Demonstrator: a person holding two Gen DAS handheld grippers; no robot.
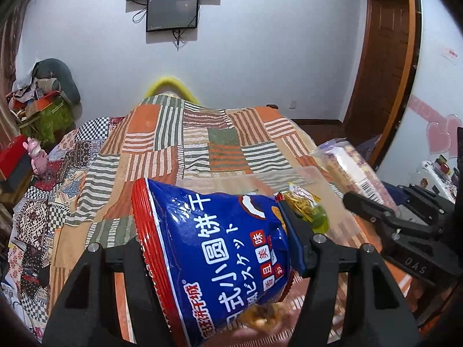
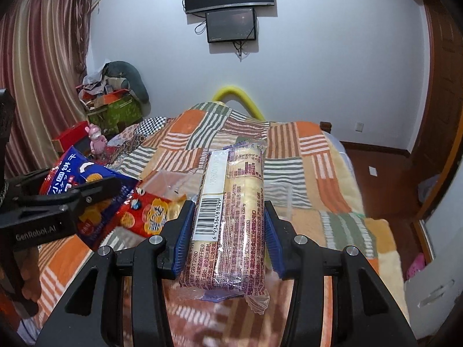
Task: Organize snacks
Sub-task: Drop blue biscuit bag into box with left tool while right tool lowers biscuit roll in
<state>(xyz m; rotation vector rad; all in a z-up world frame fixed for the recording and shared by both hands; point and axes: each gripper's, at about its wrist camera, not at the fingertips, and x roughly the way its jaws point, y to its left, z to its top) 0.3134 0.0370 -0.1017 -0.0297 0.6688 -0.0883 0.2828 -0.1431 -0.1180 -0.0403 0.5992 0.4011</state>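
Two tools clamp snacks above the bed [image 2: 332, 173]: left tool [image 1: 220, 248] on blue biscuit bag [image 1: 214, 245], right tool [image 2: 228, 237] on cracker roll [image 2: 231, 214], apparently for carrying.

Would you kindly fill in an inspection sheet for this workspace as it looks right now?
Surface: bed under a patchwork blanket.
Job's things: blue biscuit bag; long cracker pack; clear plastic box on the blanket; red snack packet beside it.
Clutter: pink toy, red box, piled boxes in the corner.
Grippers: left gripper shut on the biscuit bag; right gripper shut on the cracker pack.
Cables: loose leads under the wall screens.
Surroundings: striped curtain, wooden door.
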